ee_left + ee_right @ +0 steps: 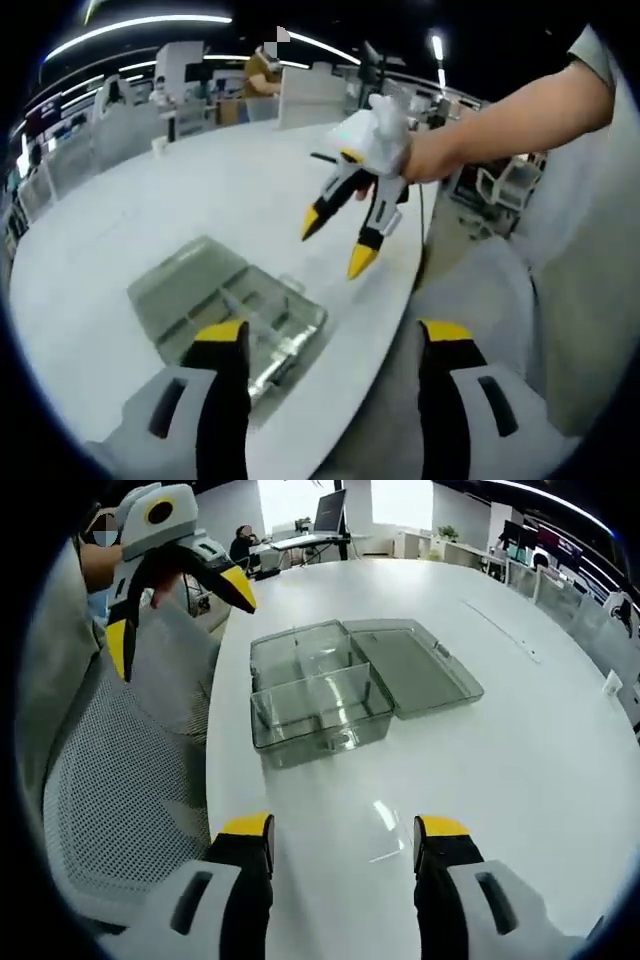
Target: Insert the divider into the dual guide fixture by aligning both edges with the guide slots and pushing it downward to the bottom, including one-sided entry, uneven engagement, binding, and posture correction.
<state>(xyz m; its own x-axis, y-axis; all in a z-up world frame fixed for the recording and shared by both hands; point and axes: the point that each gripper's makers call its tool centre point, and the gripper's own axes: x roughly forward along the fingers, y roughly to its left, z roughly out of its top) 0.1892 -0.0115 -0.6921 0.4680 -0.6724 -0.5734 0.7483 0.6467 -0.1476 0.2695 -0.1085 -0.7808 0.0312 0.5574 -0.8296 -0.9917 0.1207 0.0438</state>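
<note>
Both grippers, left (333, 350) and right (343, 842), hang wide and empty over the counter (520, 750), poised to start; a divider already stands in the clear box (315, 695).

My left gripper (333, 345) and right gripper (343, 840) look alike: pale grey moulded bodies with dark oval slots, running into black jaws capped with yellow tips. Seen from across, each has a white housing up top, black tapered fingers and yellow ends. I'm wearing what looks like a light grey short sleeve (598, 60).
</note>
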